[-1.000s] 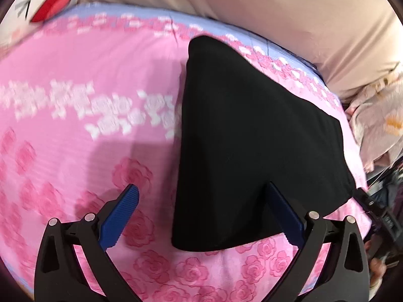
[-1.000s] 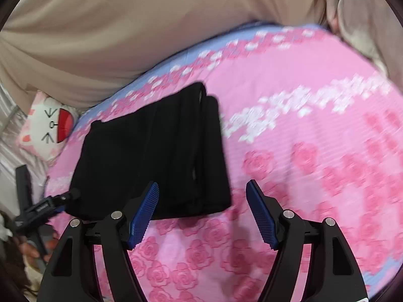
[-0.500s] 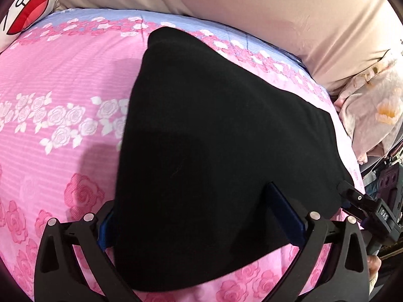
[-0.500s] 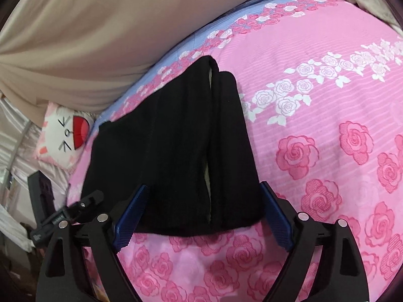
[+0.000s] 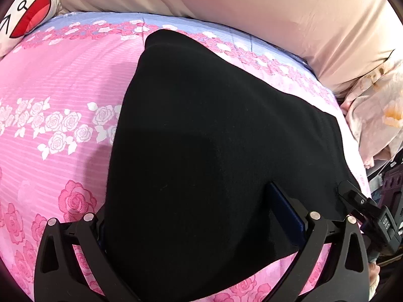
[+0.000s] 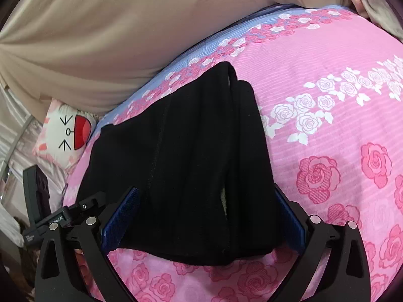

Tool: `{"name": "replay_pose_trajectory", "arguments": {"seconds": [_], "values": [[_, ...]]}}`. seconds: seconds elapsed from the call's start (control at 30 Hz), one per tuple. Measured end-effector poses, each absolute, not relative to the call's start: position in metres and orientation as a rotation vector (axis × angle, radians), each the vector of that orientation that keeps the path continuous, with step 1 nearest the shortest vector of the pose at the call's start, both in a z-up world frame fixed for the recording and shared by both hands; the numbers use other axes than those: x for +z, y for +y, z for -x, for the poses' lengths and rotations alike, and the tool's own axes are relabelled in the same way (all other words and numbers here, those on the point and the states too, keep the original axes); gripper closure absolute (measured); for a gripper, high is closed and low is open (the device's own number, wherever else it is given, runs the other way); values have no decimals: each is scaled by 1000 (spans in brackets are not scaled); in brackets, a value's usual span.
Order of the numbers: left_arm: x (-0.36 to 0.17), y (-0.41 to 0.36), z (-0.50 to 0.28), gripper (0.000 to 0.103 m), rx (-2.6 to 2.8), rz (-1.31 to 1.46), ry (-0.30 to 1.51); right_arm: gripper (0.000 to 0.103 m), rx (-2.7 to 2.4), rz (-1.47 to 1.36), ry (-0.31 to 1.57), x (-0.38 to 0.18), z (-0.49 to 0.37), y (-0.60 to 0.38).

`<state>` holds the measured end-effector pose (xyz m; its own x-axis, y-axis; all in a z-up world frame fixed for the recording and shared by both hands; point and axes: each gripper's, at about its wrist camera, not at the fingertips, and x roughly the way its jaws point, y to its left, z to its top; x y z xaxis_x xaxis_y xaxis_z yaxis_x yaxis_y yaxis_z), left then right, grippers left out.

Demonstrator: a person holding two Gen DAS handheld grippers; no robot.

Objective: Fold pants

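Observation:
Black pants [image 5: 214,151] lie folded flat on a pink rose-print bed sheet [image 5: 50,88]. In the right wrist view the pants [image 6: 189,163] show stacked layered edges on their right side. My left gripper [image 5: 194,216] is open, its jaws straddling the near end of the pants; the left blue pad is mostly hidden by the cloth. My right gripper [image 6: 204,214] is open, its blue pads [image 6: 121,214] on either side of the near edge of the pants. Neither gripper has closed on the fabric.
A beige cover [image 5: 252,12] runs along the far side of the bed. A white cushion with a red mouth [image 5: 22,17] lies at one corner, and also shows in the right wrist view [image 6: 68,130]. Floral bedding [image 5: 377,105] lies at the right.
Both grippers have moved forward and down over the pants, which now sit between the open jaws. The jaws have stayed open.

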<state>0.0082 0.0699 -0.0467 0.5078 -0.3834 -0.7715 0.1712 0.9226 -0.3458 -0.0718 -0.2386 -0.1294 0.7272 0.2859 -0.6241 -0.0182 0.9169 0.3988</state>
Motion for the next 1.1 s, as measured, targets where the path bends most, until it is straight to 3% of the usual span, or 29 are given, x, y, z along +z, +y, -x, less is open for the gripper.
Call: {"name": "replay_pose_trajectory", "arguments": {"seconds": [0.27, 0.3, 0.4, 0.47, 0.53, 0.63, 0.97, 1.07, 1.1], "values": [[-47, 67, -7, 5, -294, 248, 953, 6, 169, -407, 746, -128, 67, -238], [-47, 66, -8, 5, -292, 248, 953, 12, 165, -412, 746, -129, 65, -240], [-45, 62, -12, 7, -297, 244, 968, 50, 176, -444, 758, -131, 62, -248], [-41, 61, -10, 20, -301, 226, 960, 58, 201, -472, 757, -129, 64, -250], [-30, 56, -3, 53, -293, 159, 922, 62, 195, -440, 751, -124, 69, -244], [-14, 47, 5, 65, -286, 70, 901, 63, 202, -431, 733, -117, 75, -239], [-4, 74, 22, 66, -379, 151, 995, 63, 238, -439, 740, -100, 111, -232], [-20, 84, 20, 52, -382, 197, 1046, 59, 199, -459, 772, -120, 112, -238], [-26, 87, 19, 40, -371, 210, 1056, 54, 193, -480, 777, -126, 111, -242]]}}
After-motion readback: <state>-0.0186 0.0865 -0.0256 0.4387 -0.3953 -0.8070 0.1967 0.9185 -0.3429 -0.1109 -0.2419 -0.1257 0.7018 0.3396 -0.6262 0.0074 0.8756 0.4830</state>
